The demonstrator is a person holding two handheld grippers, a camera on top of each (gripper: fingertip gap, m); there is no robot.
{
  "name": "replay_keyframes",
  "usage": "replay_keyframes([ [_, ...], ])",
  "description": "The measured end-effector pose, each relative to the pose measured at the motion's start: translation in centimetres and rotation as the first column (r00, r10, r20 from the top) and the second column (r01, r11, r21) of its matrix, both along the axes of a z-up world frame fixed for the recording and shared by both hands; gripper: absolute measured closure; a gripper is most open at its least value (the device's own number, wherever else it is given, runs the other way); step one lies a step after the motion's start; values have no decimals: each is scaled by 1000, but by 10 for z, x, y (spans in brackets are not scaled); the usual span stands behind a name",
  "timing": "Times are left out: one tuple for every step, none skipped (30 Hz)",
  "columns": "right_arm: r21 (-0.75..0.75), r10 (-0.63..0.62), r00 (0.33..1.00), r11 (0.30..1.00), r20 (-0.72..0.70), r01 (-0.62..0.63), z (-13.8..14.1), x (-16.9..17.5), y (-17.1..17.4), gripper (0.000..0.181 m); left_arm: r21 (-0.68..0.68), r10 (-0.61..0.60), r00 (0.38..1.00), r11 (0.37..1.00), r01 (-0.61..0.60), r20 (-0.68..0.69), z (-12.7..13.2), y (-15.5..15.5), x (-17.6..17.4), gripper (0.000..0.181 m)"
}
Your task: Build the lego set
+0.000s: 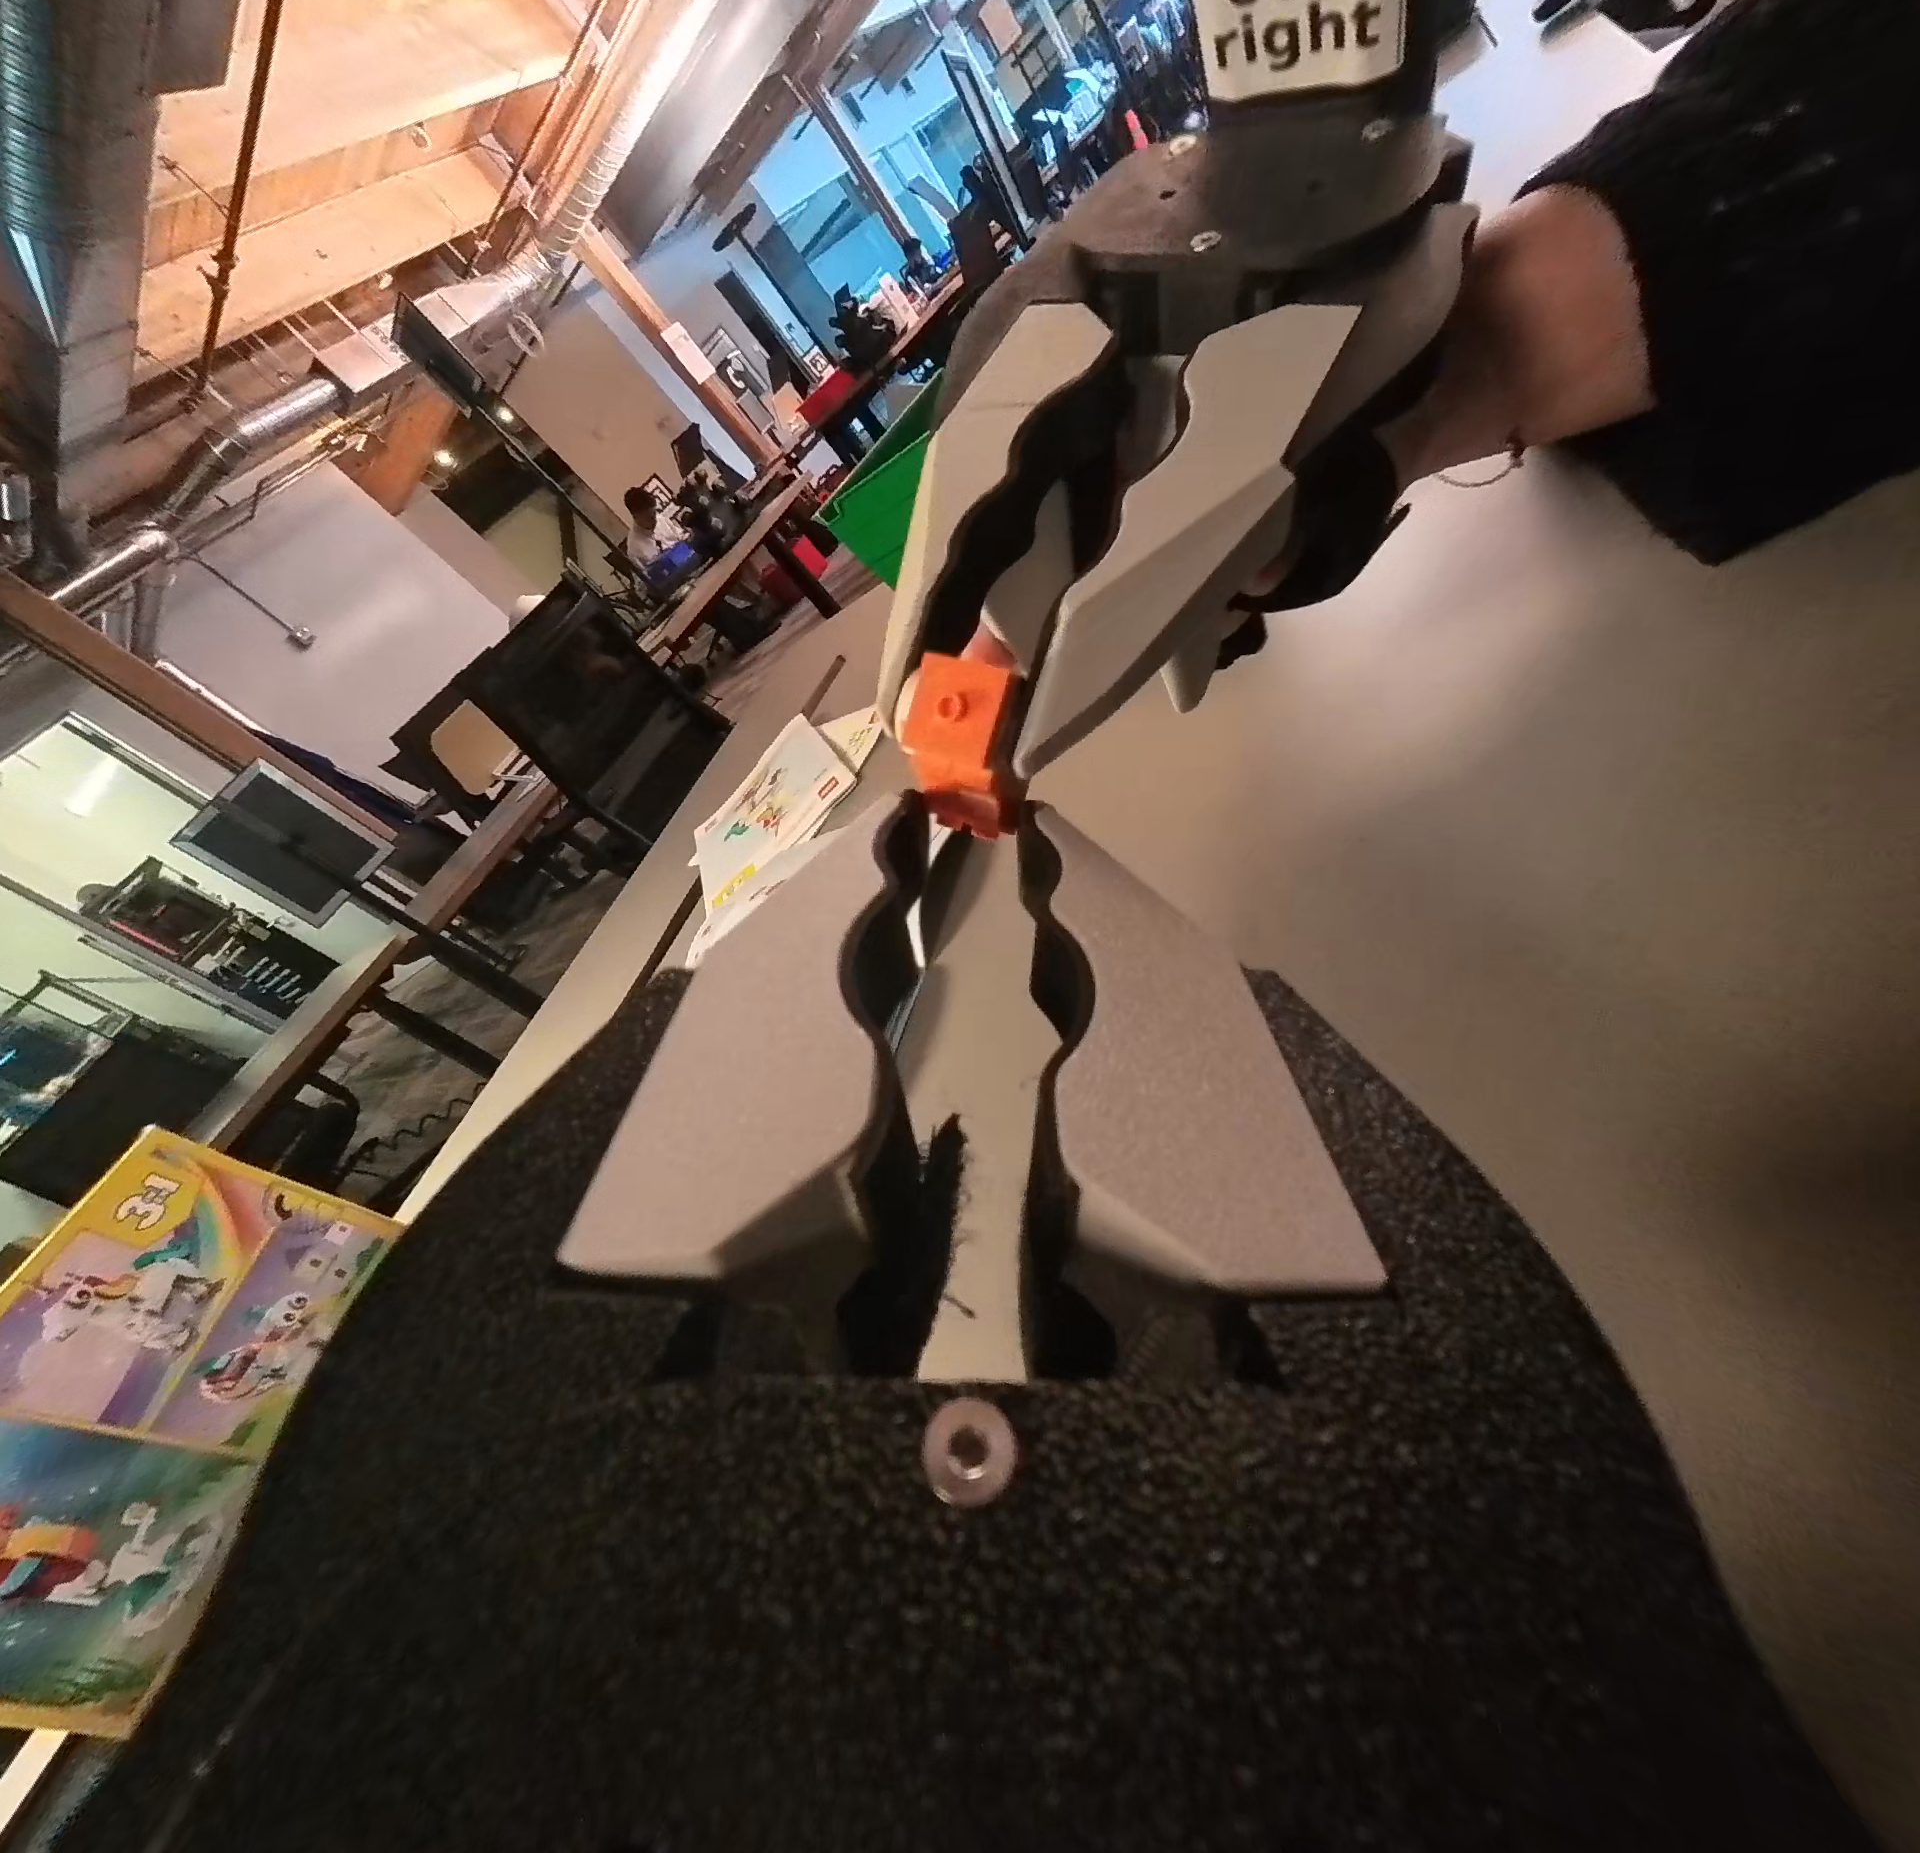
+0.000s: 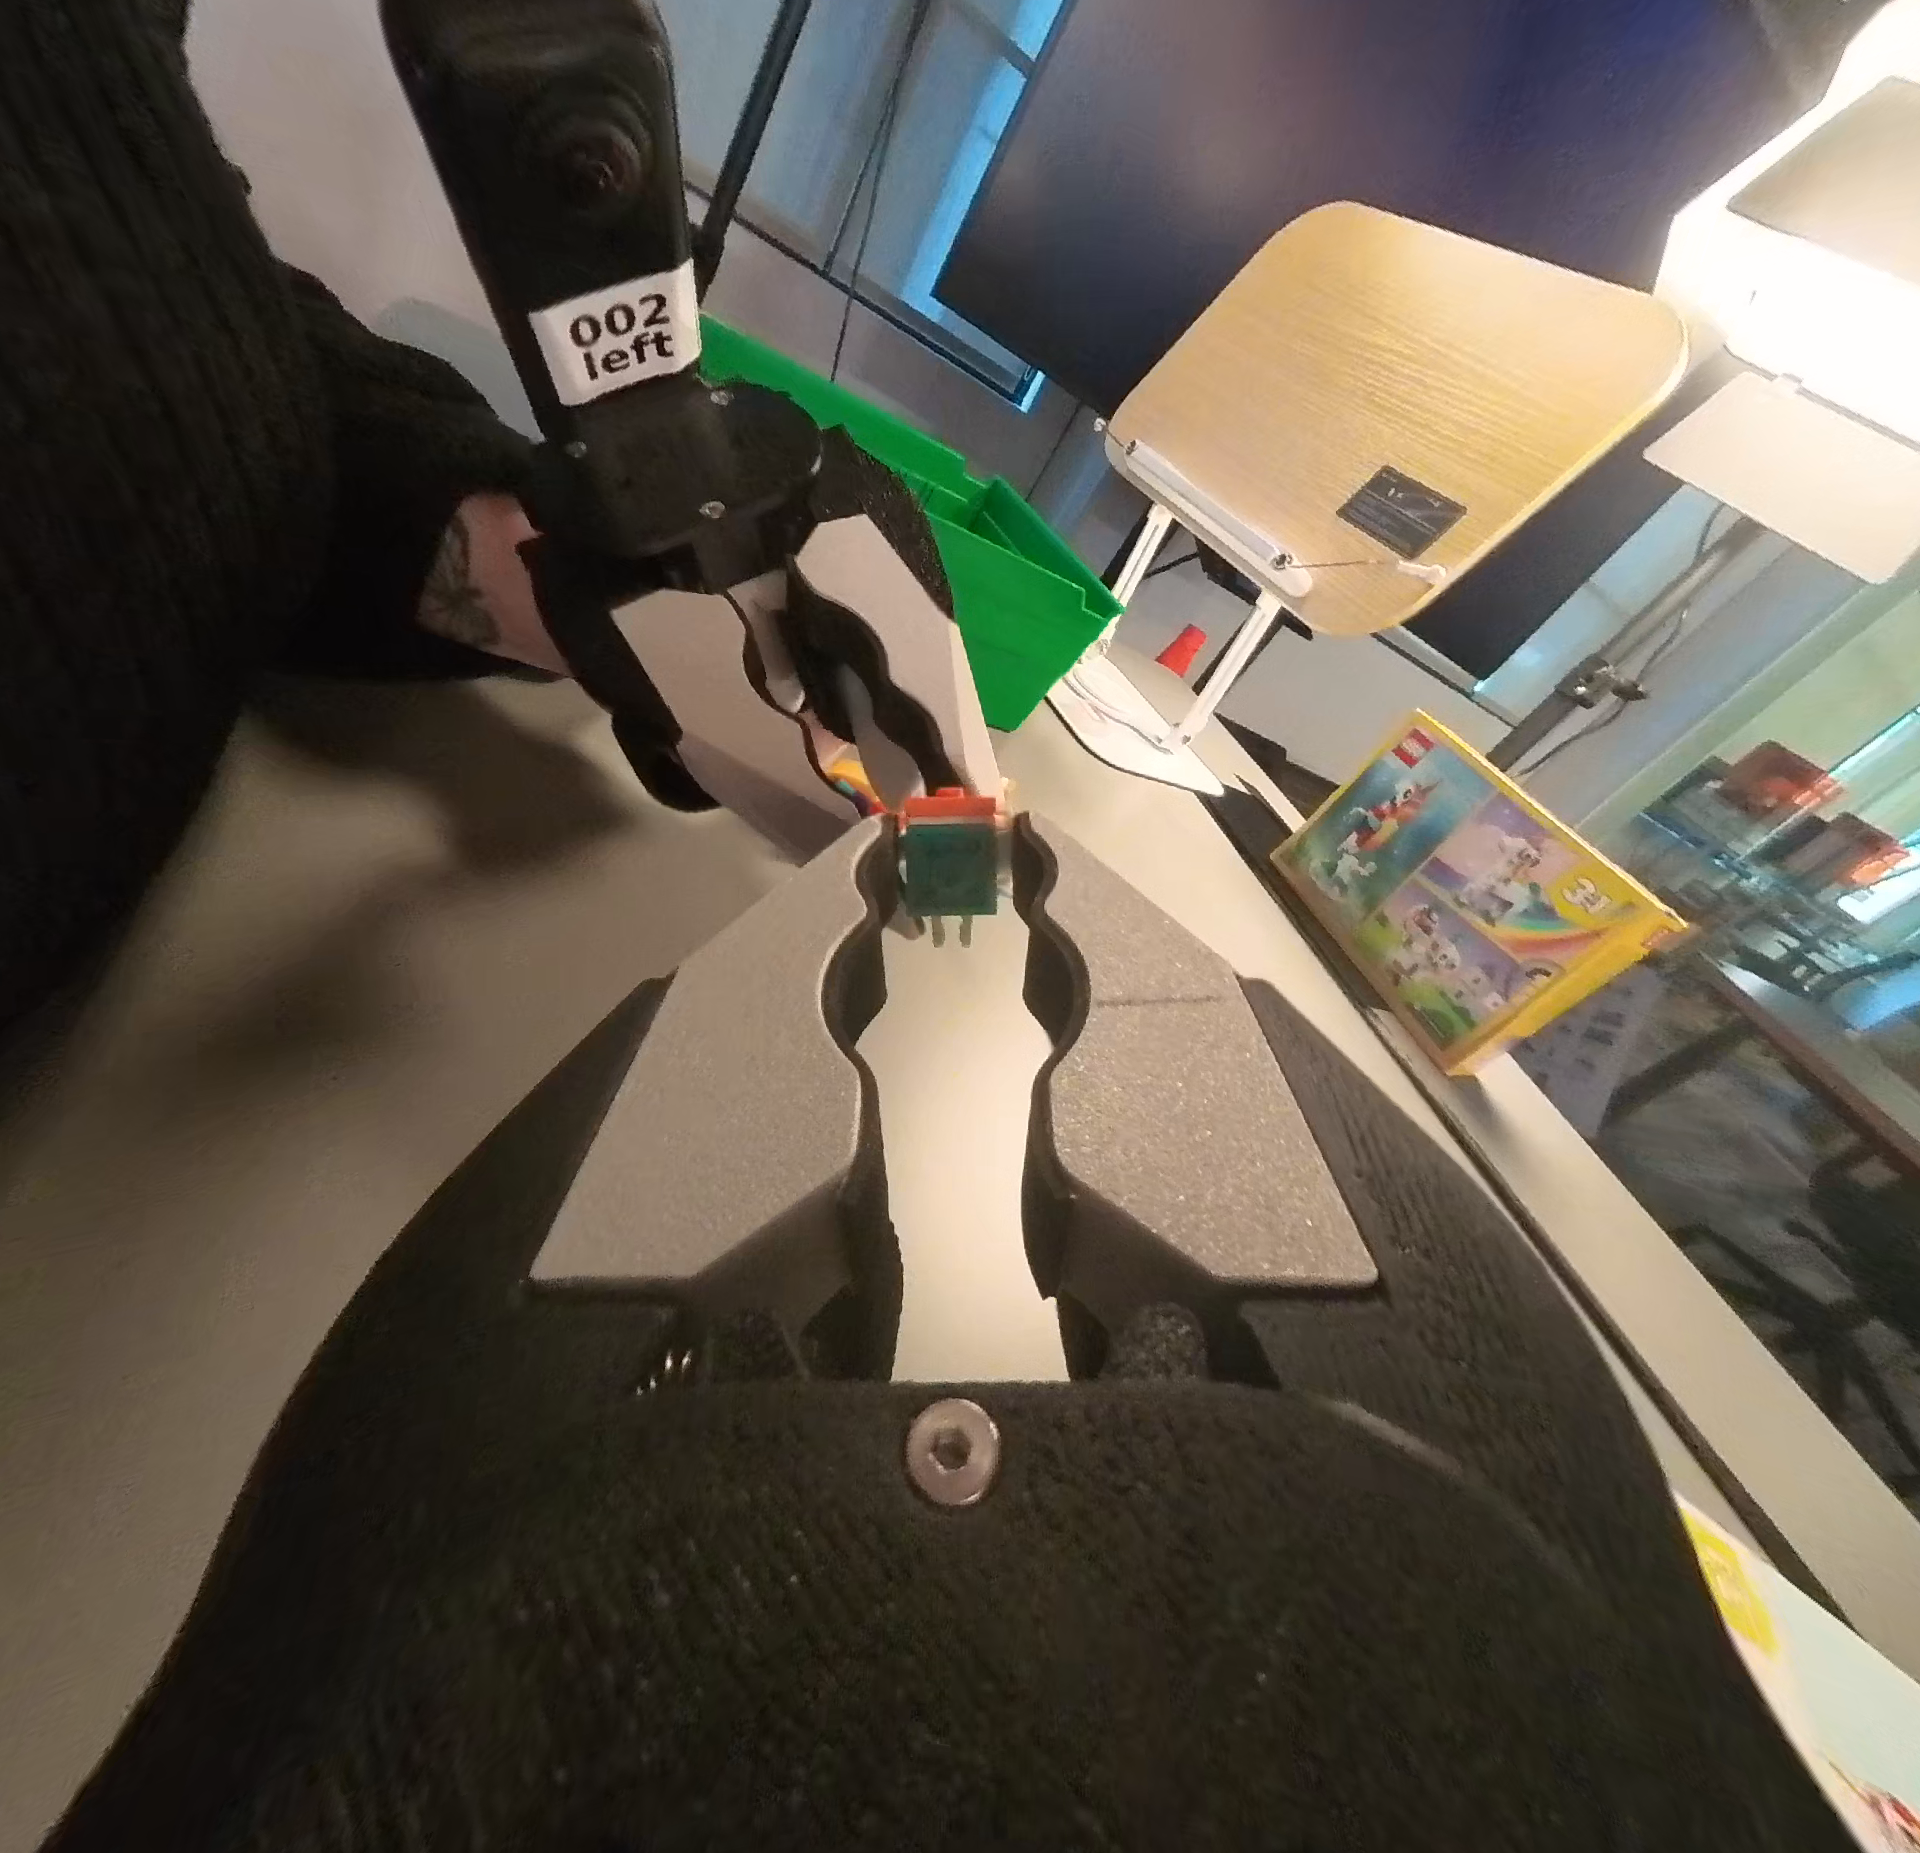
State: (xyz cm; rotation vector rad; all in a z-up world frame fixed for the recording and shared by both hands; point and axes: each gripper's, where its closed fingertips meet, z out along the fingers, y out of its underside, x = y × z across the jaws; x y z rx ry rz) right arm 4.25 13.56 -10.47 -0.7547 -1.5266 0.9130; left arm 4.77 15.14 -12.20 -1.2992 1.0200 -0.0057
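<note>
A small lego assembly is held in the air between my two grippers, which meet tip to tip above the grey table (image 1: 1507,920). In the left wrist view it shows as an orange brick (image 1: 961,738). In the right wrist view it shows a dark green face (image 2: 945,868) with an orange layer on top. My left gripper (image 1: 966,816) is shut on its near end; it also shows in the right wrist view (image 2: 925,780). My right gripper (image 2: 951,847) is shut on the green part; in the left wrist view it (image 1: 951,707) comes down from above.
A yellow lego box (image 1: 135,1388) (image 2: 1475,889) lies near the table edge. An instruction booklet (image 1: 774,806) lies beyond the grippers. A green bin (image 1: 873,494) (image 2: 1008,577) stands at the back, beside a wooden chair (image 2: 1392,401). A person's hand (image 1: 1538,328) holds the right gripper. Both grippers' tips are close together, under 4 cm apart.
</note>
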Motion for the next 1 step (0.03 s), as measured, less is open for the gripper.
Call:
replay_keyframes([
  [-15, -3, 1000, 1000, 7, 4, 0, 0, 0, 162, 0, 0, 1000, 1000, 0, 1, 0, 0, 0, 166],
])
